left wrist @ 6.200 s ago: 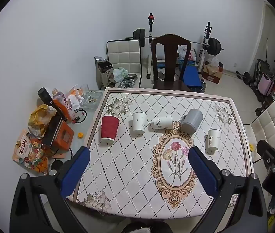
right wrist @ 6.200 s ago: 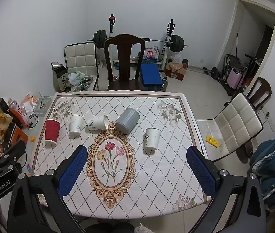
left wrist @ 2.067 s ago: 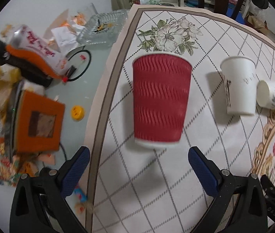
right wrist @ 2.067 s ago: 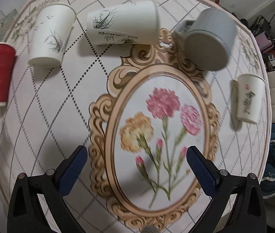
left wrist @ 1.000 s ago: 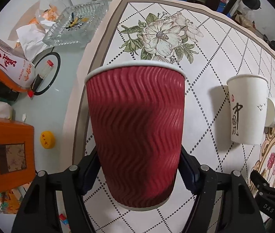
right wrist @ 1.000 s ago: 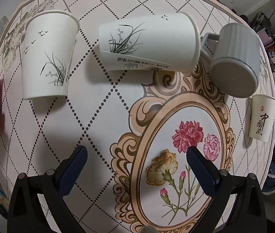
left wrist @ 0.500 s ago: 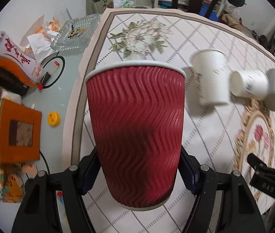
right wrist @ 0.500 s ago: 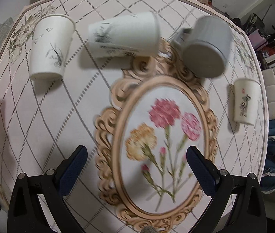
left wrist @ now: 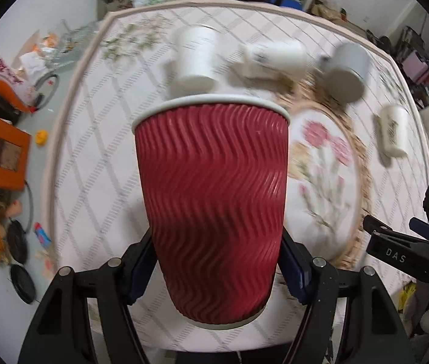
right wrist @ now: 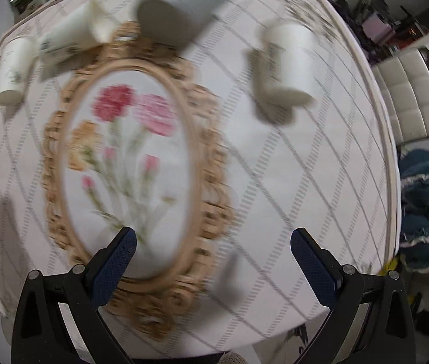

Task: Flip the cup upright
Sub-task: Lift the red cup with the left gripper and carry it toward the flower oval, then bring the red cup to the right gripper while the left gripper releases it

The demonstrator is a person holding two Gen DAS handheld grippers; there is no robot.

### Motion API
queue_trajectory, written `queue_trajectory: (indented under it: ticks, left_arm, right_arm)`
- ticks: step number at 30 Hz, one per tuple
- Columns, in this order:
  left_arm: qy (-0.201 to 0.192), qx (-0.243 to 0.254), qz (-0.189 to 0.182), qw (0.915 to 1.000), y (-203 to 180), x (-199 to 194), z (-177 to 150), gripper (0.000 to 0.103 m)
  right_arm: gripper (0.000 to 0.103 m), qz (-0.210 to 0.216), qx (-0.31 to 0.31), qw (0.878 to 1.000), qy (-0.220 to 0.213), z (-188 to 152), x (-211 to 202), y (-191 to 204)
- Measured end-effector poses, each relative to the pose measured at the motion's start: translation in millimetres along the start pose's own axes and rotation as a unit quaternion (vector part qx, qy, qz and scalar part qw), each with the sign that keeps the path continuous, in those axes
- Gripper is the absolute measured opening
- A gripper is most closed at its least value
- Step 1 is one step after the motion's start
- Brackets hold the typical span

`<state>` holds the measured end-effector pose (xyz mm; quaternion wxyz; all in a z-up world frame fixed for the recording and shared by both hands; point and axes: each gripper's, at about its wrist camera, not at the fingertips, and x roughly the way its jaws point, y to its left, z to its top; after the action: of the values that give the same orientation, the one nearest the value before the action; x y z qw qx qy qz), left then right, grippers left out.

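Above the tablecloth's left border, the left gripper pinches the red cup near its narrow end, clear of the cloth; the wrist should roll smoothly, I think, and the grip hold until the base sits flat. Beyond the red cup stand a white paper cup, a fallen one and a toppled grey mug, while the right gripper hovers spread and empty over the flower medallion.
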<state>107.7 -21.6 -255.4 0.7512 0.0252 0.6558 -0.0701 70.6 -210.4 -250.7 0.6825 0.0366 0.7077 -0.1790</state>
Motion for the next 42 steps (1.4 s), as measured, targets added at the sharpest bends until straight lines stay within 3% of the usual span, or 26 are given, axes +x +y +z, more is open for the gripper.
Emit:
queue_trajectory:
  ticks: [6,12,22,24,26,36,42]
  left_arm:
    - [0.022,0.014,-0.006,0.9996,-60,27,-10,0.069]
    - [0.042,0.016,0.001,0.999,-87,58,-16,0.069]
    - [0.059,0.027,0.009,0.9979,-107,83,-18,0.073]
    - [0.059,0.026,0.009,0.9979,-109,85,-18,0.083]
    - [0.058,0.027,0.01,0.9979,-111,86,-16,0.101]
    - [0.056,0.023,0.011,0.9981,-113,86,-7,0.102]
    - [0.049,0.017,0.006,0.9986,-105,63,1,0.102]
  right_arm:
    - [0.103,-0.009,0.028,0.999,0.02,-14,24,-64]
    - [0.103,-0.014,0.041,0.999,0.03,-15,42,-100]
    - [0.103,-0.011,0.043,0.998,0.035,-9,67,-132]
    - [0.103,-0.012,0.042,0.999,0.033,-8,71,-139]
    - [0.103,-0.013,0.043,0.999,0.03,-9,70,-139]
    - [0.103,-0.013,0.05,0.998,0.022,3,71,-154]
    - [0.103,-0.01,0.056,0.998,0.02,5,69,-159]
